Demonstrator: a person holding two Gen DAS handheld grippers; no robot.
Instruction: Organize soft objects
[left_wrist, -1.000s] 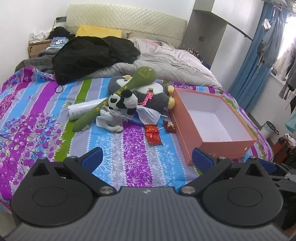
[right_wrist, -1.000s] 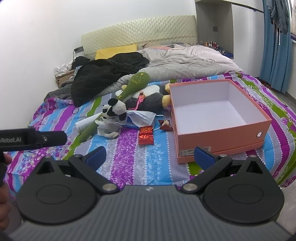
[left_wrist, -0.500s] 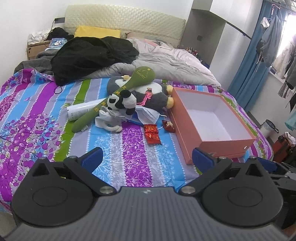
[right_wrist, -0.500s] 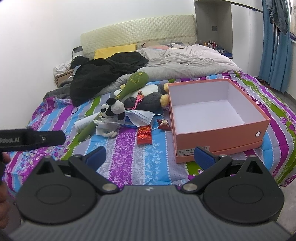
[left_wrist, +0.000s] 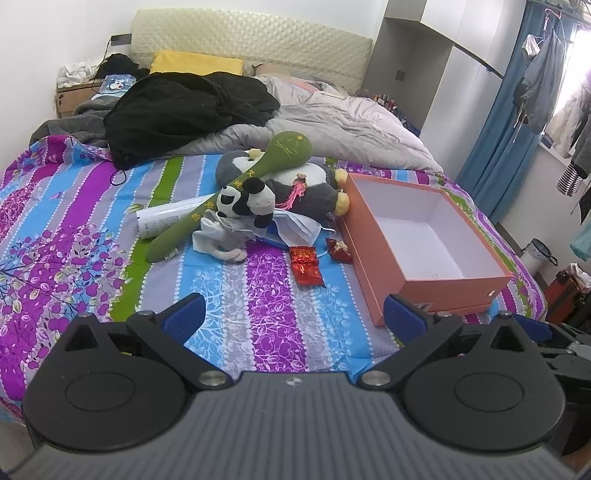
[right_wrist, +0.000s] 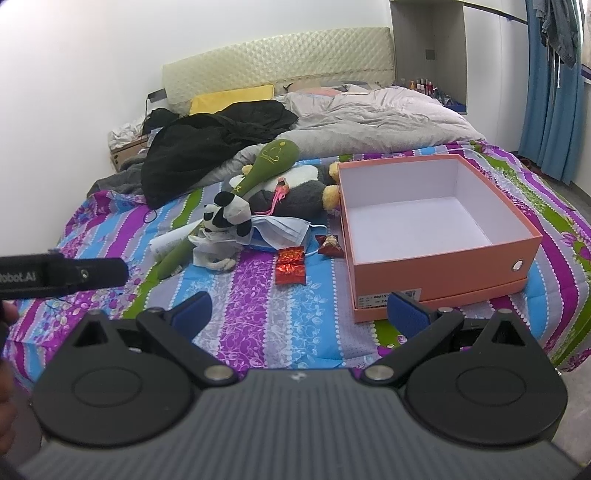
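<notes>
A striped bed (left_wrist: 258, 317) carries an empty orange box (left_wrist: 424, 236) on the right. Left of it a heap of toys: a grey plush (left_wrist: 306, 184), a long green plush (left_wrist: 236, 188), a small panda (left_wrist: 243, 199). Left tongs (left_wrist: 291, 317) and right tongs (right_wrist: 299, 306) hang released at the near edge, grasping nothing

Panda plush (left_wrist: 245, 197) lies heaped with toys beside empty orange box (left_wrist: 373, 236).

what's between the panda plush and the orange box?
In both wrist views: a blue face mask under the small panda plush, then two red foil packets beside the open orange box.
</notes>
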